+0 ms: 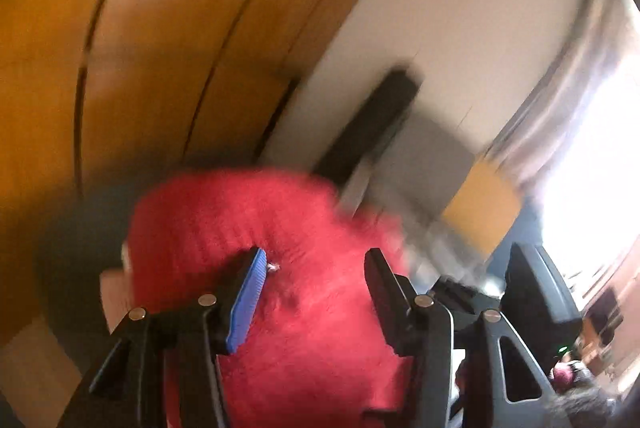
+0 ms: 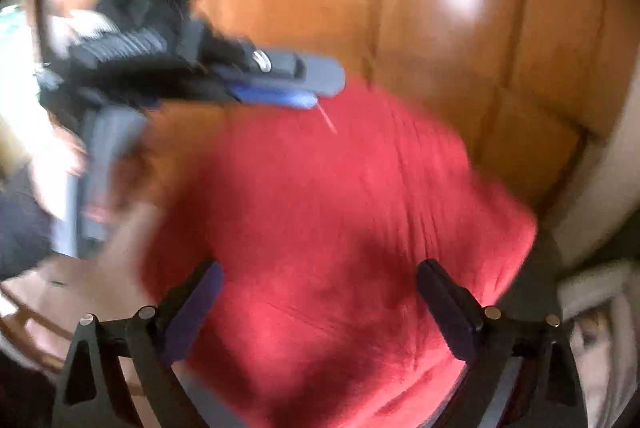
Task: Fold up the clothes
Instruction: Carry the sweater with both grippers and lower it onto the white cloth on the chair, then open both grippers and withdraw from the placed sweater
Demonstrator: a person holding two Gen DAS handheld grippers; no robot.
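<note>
A red fuzzy garment (image 1: pixel 296 268) fills the lower middle of the left wrist view and most of the right wrist view (image 2: pixel 340 228); both views are motion-blurred. My left gripper (image 1: pixel 316 264) is open, its jaws wide apart with the red cloth between and beyond them. It also shows in the right wrist view (image 2: pixel 316 91) from the side, at the garment's upper edge; whether it touches is unclear. My right gripper (image 2: pixel 320 280) is open, fingers spread over the cloth. Its black body (image 1: pixel 536 292) appears at the right of the left wrist view.
Wooden wardrobe doors (image 2: pixel 400 7) stand behind the garment. A pale wall (image 1: pixel 460 7), a dark object (image 1: pixel 380 115) and a bright curtained window (image 1: pixel 592 147) lie to the right. A person's hand (image 2: pixel 60 163) holds the left gripper's handle.
</note>
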